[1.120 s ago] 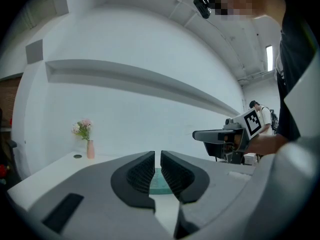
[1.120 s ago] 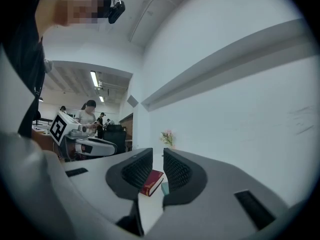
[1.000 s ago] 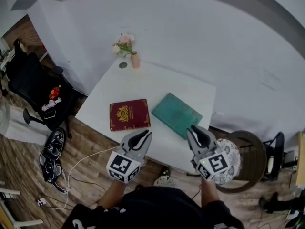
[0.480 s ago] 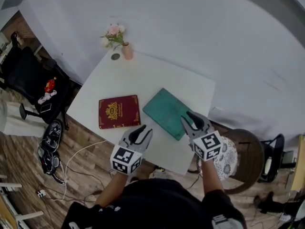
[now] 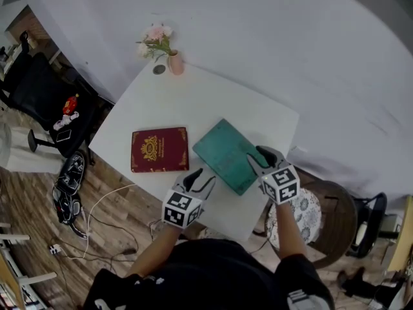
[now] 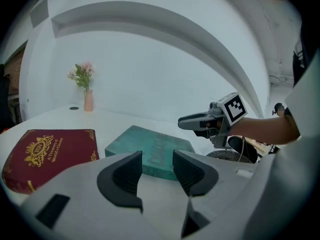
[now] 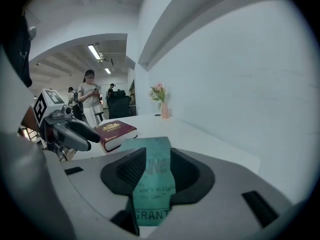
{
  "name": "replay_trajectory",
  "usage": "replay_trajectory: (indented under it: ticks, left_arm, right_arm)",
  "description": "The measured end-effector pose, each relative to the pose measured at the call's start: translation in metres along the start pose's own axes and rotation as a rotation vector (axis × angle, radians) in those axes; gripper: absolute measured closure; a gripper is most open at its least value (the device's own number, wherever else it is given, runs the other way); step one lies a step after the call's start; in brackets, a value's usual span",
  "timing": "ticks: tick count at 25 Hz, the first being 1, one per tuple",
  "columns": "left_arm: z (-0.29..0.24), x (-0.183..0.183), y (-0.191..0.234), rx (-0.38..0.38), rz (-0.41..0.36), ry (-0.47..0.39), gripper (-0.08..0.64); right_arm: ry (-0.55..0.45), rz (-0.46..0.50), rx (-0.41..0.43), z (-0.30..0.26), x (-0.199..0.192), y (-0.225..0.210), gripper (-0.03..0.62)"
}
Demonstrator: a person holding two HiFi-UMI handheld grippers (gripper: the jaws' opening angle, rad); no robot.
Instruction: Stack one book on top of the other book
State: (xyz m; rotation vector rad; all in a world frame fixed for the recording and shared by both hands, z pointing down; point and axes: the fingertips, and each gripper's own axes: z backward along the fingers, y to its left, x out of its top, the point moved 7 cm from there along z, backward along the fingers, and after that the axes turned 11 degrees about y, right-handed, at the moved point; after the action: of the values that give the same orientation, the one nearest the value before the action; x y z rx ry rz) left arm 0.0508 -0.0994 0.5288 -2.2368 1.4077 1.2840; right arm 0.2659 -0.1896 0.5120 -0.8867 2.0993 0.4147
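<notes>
Books lie flat and apart on the white table (image 5: 213, 105): a red book (image 5: 159, 149) on the left and a green book (image 5: 233, 155), turned at an angle, on the right near the table's front edge. The left gripper (image 5: 201, 179) hovers just short of the green book's near side, and the right gripper (image 5: 262, 157) is at its right end, with the cover showing in the gap between its jaws. Both pairs of jaws have just been opening and stand spread, pressing on nothing.
</notes>
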Motion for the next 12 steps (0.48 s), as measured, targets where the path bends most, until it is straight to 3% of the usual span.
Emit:
replay_trajectory:
  ticks: [12]
  left_arm:
    - [-0.042,-0.016,0.004,0.004,0.142,0.122,0.333]
  right_arm:
    - [0.184,0.017,0.085,-0.041,-0.031,-0.037,0.396]
